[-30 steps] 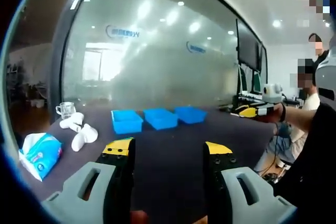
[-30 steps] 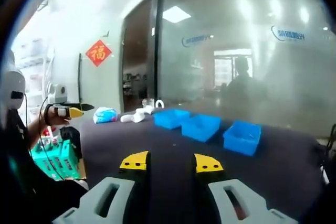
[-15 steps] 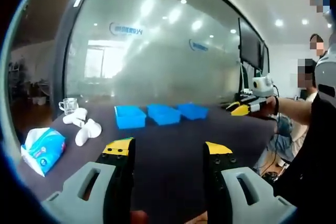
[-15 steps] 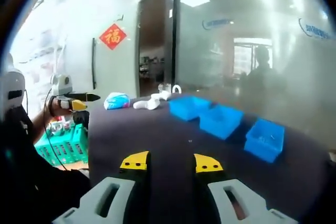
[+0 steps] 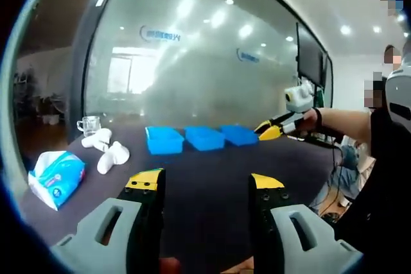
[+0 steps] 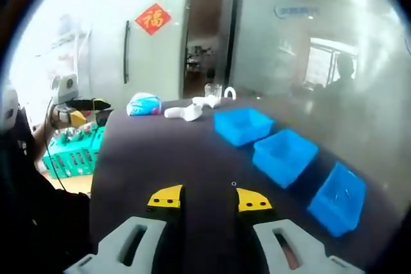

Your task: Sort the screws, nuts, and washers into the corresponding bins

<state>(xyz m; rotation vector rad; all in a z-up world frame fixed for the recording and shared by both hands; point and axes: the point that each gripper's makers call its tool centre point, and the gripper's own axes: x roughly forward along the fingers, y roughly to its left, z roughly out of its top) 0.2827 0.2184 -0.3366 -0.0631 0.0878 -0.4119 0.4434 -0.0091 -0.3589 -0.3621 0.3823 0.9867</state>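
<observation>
Blue plastic bins [image 6: 283,154] sit in a row on the dark worktop [image 6: 160,158], handy for sorting. Both hand-held grippers, left [image 5: 204,184] and right [image 6: 207,198], hover parted and empty; one tiny speck [image 6: 233,184] is perhaps hardware.

Even indoor brightness is supplied by ceiling lights [image 5: 341,29], reflected as soft spots in the frosted glass wall [image 5: 192,62]. Glare is seen from a window [image 6: 321,62] behind it. Both views are soft, strongly bowed toward the edges; distant detail is blurred.
</observation>
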